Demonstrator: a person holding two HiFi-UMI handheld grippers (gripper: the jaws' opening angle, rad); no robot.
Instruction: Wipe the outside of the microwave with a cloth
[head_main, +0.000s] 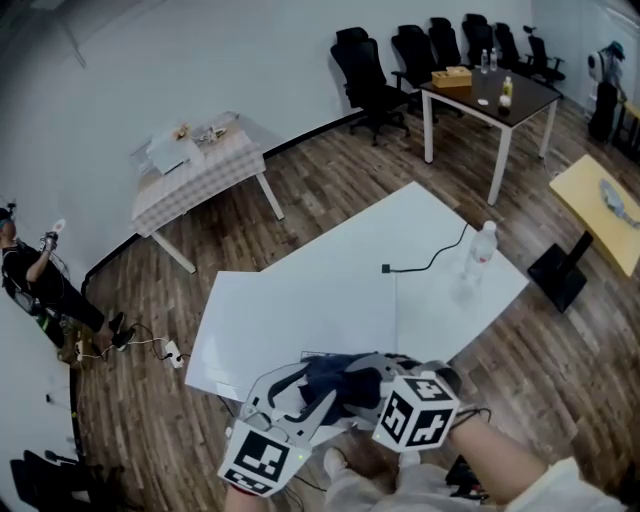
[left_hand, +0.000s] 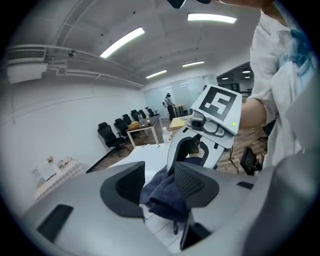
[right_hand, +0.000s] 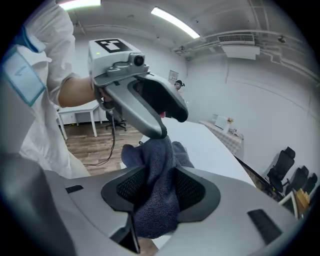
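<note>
Down at the bottom edge of the head view, the left gripper and the right gripper meet nose to nose over the near corner of the white table. A dark blue cloth is bundled between them. A water bottle stands well apart toward the right of the tabletop, near a black cable. No microwave shows anywhere, so I judge the wiping has not begun. The two tools seem to be brought together to settle which one carries the cloth.

At the centre of the left gripper view, that gripper's jaws stand apart. The cloth lies in the gap, bunched against the right-hand pad and clear of the left-hand one, so nothing is pinched. The right gripper rises in the upper middle with its marker cube on top. It points back this way, and its jaws reach down to the same bundle.

Low in the right gripper view, that gripper's jaws are spread wide. The cloth is stuffed between them, brushing both mesh pads, with one end hanging toward the bottom of the frame. To me it looks cradled, not clamped. From the upper left the left gripper leans in, and the tip of its lower jaw rests on the top of the cloth.
</note>
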